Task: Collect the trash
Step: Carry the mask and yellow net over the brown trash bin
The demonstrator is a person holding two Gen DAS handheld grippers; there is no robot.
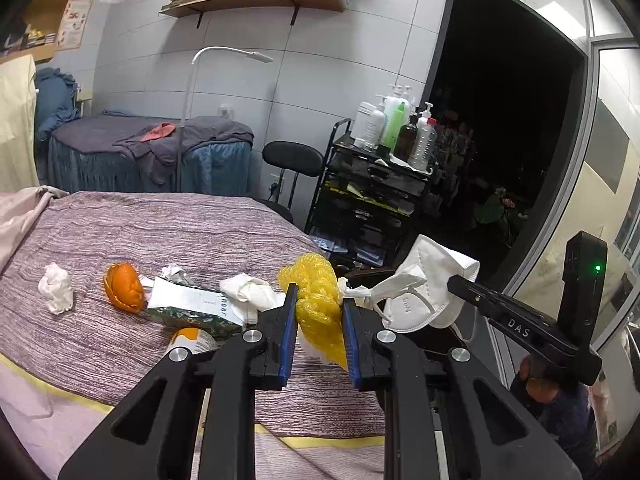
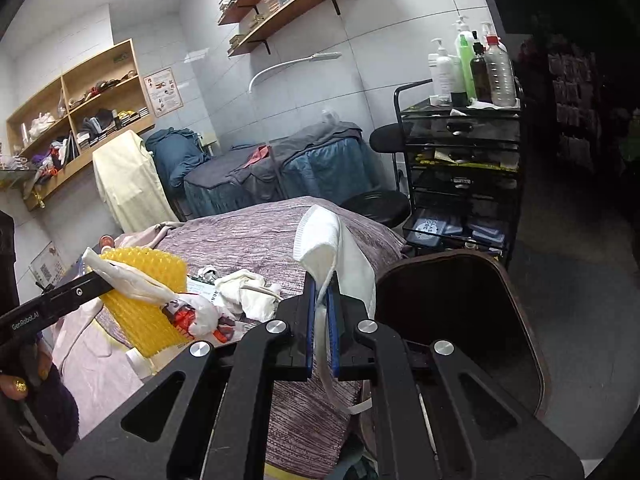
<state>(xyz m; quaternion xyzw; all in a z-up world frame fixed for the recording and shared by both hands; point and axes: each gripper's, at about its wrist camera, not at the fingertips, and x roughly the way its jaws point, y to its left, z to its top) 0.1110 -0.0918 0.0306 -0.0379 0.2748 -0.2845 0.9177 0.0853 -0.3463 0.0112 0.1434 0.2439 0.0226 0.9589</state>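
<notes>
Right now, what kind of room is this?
Probably a massage or beauty treatment room: draped treatment beds, a black trolley topped with pump lotion bottles, and a gooseneck lamp.

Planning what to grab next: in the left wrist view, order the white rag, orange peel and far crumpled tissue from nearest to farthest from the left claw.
1. White rag: on the bedspread just left of the left claw, which is shut on the yellow mesh.
2. Orange peel: further left, beside the carton.
3. Crumpled tissue: farthest left, alone.
</notes>
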